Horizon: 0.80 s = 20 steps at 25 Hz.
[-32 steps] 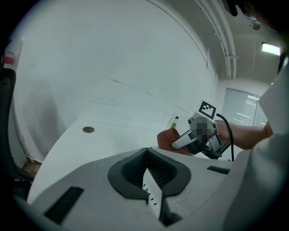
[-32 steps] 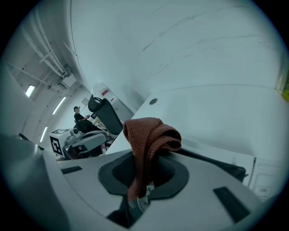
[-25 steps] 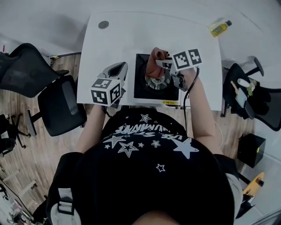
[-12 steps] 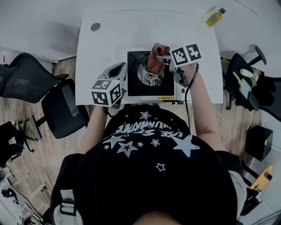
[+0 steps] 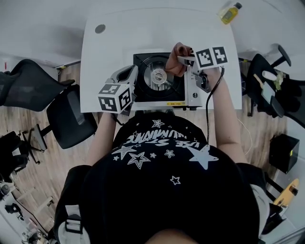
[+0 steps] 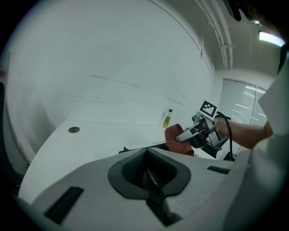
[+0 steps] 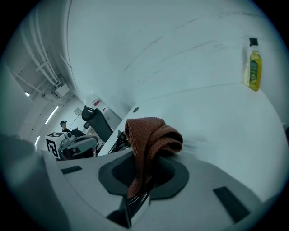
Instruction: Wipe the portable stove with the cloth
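Observation:
The portable stove (image 5: 151, 91) has a black top, a round burner (image 5: 157, 75) and a silver panel at its right, and it stands at the near edge of the white table (image 5: 114, 47). My right gripper (image 5: 181, 60) is shut on a brown cloth (image 5: 175, 61) over the stove's far right corner. In the right gripper view the cloth (image 7: 151, 135) hangs folded out of the jaws of that gripper (image 7: 140, 189). My left gripper (image 5: 129, 72) hovers at the stove's left edge, shut with nothing in it. The left gripper view shows the cloth (image 6: 175, 135) beyond that gripper (image 6: 152, 179).
A yellow bottle (image 5: 229, 13) stands at the table's far right corner, also seen as the bottle (image 7: 254, 67) in the right gripper view. A round grommet (image 5: 100, 29) sits far left. Black office chairs (image 5: 66, 114) stand left of the table, and another chair (image 5: 271, 90) holding objects stands right.
The right gripper has carried the cloth from the burner's far side to the stove's far right corner. The left gripper has stayed at the stove's left edge.

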Available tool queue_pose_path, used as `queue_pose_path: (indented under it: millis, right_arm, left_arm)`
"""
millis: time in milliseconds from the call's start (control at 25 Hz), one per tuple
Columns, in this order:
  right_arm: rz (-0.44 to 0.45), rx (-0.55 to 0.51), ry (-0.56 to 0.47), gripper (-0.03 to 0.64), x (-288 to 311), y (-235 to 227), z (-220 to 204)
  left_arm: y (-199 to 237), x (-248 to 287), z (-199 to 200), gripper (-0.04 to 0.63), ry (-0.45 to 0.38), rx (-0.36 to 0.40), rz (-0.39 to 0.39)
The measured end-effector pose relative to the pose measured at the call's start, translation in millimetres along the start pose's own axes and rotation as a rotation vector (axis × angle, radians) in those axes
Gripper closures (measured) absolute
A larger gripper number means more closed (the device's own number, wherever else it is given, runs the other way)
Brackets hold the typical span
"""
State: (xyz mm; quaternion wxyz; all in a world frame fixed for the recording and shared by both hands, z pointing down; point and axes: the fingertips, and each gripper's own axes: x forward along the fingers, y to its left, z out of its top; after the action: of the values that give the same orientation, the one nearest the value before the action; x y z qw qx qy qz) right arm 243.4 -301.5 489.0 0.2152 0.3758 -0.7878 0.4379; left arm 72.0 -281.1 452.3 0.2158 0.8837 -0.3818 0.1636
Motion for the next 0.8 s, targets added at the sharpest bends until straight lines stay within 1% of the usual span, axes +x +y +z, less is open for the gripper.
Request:
queue_pose_path:
  millis: [120,440,600,800]
  right_arm:
    - [-0.005,0.01,-0.006,0.555,-7.4,-9.5,-4.5]
    - [-0.077,0.039,-0.002,0.555,-30.8,-46.4,-22.7]
    - [-0.06,0.085,-0.026,0.555,-44.3,-61.1,-32.7]
    - [-0.072,0.117,-0.046,0.555,-66.6,-83.6,-42.4]
  left_arm:
    - [-6.0,3.1,-1.9,0.589,0.007,0.002,0.001]
    - [-23.0,11.3,-4.4,0.589,0.021,0.019,0.006]
    - [-33.1,15.3,-2.2,0.589,0.01,0.019,0.02]
    - [-52.0,18.4,-3.8,0.589,-0.006,0.008,0.031]
